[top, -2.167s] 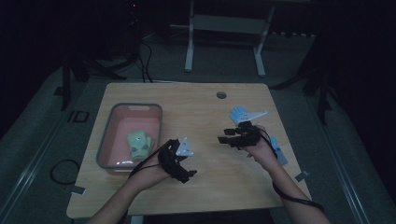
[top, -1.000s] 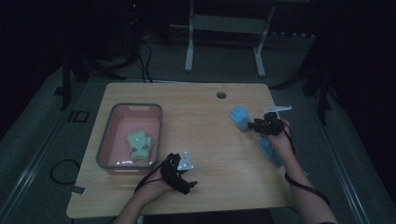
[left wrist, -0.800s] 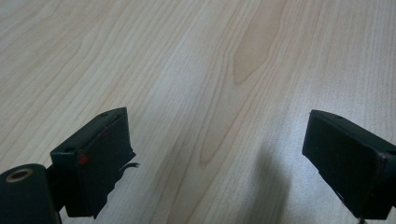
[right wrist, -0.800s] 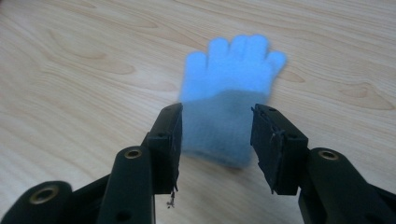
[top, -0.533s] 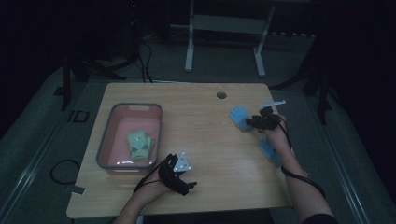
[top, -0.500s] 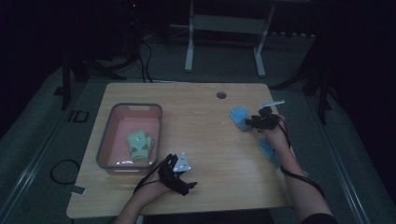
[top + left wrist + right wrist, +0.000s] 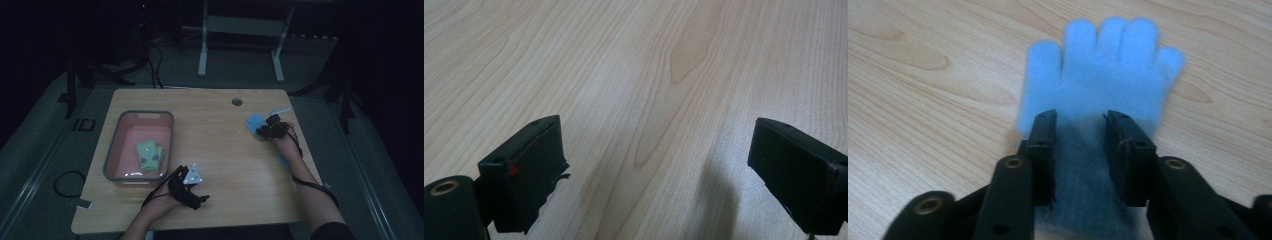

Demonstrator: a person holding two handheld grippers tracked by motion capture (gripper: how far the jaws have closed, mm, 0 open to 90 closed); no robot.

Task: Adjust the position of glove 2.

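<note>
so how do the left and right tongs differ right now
The left tongs stand wide open over bare table, gripping nothing. The right tongs are narrowed around the blue glove, one jaw on each side of its cuff. The left sits near the table's front edge, the right by the far right side. Both have black jaws.
</note>
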